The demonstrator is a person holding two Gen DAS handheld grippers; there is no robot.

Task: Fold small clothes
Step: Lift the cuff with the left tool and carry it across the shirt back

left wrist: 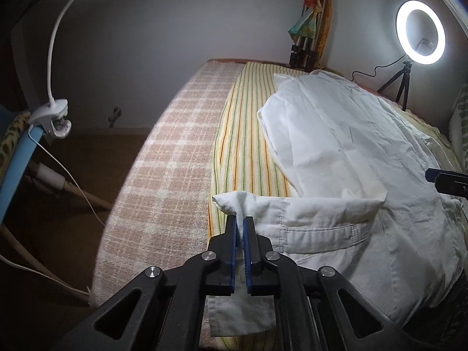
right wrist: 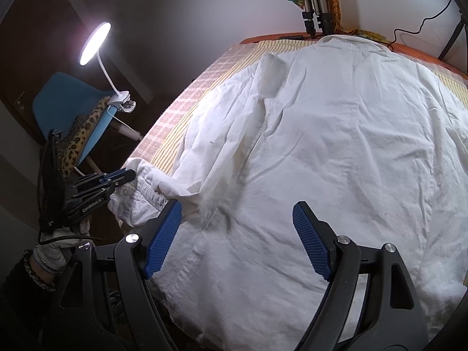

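- Bedding in two layers covers the bed (left wrist: pixel 163 158): a pink checked blanket with a striped sheet (left wrist: pixel 248 146) on top, where a white shirt (right wrist: pixel 336 146) lies spread back-up, collar toward the far wall.
- Left gripper (left wrist: pixel 240 228) has its blue pads pressed together on the cuff (left wrist: pixel 234 204) of the shirt's left sleeve, which is raised off the sheet near the bed's edge.
- Right gripper (right wrist: pixel 237 234) hovers wide apart over the shirt's lower back, holding nothing (whether it touches the cloth cannot be told).
- Risk, as judged from here: the pinch takes only a thin edge of cuff, so a quick pull across could let it slip; with nothing pinning the body, dragging the sleeve may shift or wrinkle the whole shirt, or pull it toward the edge.
- Around the bed: a clip lamp (right wrist: pixel 96 44) on a blue chair (right wrist: pixel 58 102) to the left, a ring light (left wrist: pixel 421 36) on a small tripod at the far corner, folded stands against the wall. None blocks the fold.
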